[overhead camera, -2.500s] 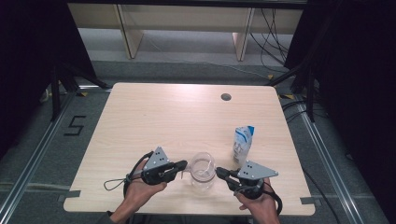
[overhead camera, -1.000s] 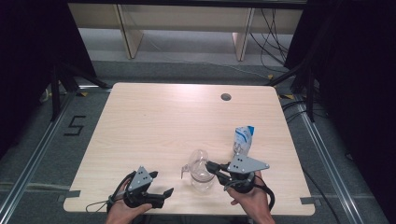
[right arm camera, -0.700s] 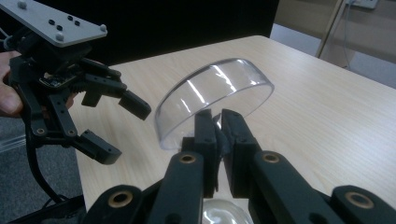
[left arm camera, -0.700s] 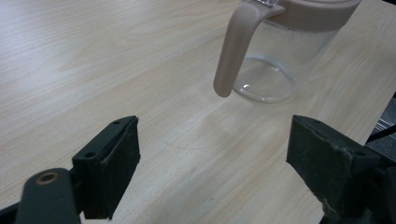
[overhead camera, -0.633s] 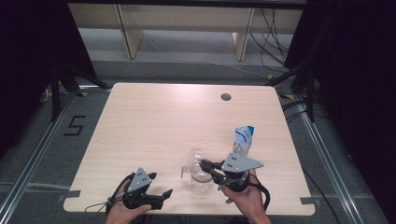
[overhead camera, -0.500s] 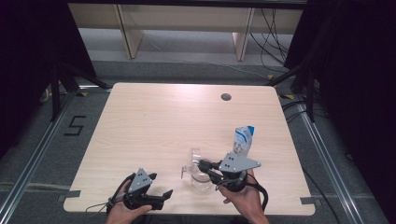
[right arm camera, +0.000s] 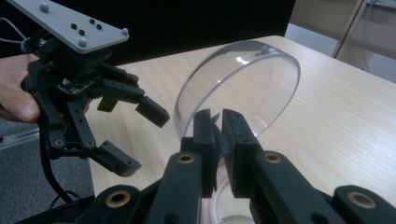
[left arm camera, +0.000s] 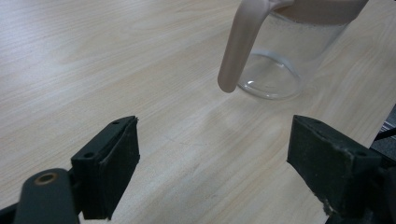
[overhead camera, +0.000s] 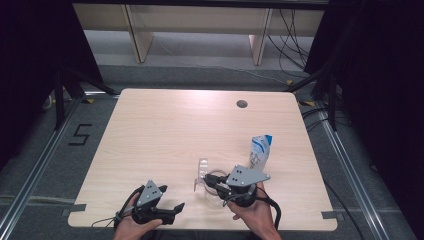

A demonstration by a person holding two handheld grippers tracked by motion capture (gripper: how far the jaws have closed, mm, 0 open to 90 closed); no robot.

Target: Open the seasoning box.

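Pale wooden worktop (overhead camera: 165, 130): we find the right tongs (right arm camera: 217, 135) pinching the rim of the clear jug (overhead camera: 209, 179) near its front edge, the left tongs (overhead camera: 172, 210) spread and empty beside it, a blue-white carton (overhead camera: 260, 151) behind.

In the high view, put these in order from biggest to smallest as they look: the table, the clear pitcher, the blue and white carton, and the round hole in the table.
1. table
2. clear pitcher and blue and white carton: they look about alike, so I won't rank them.
3. round hole
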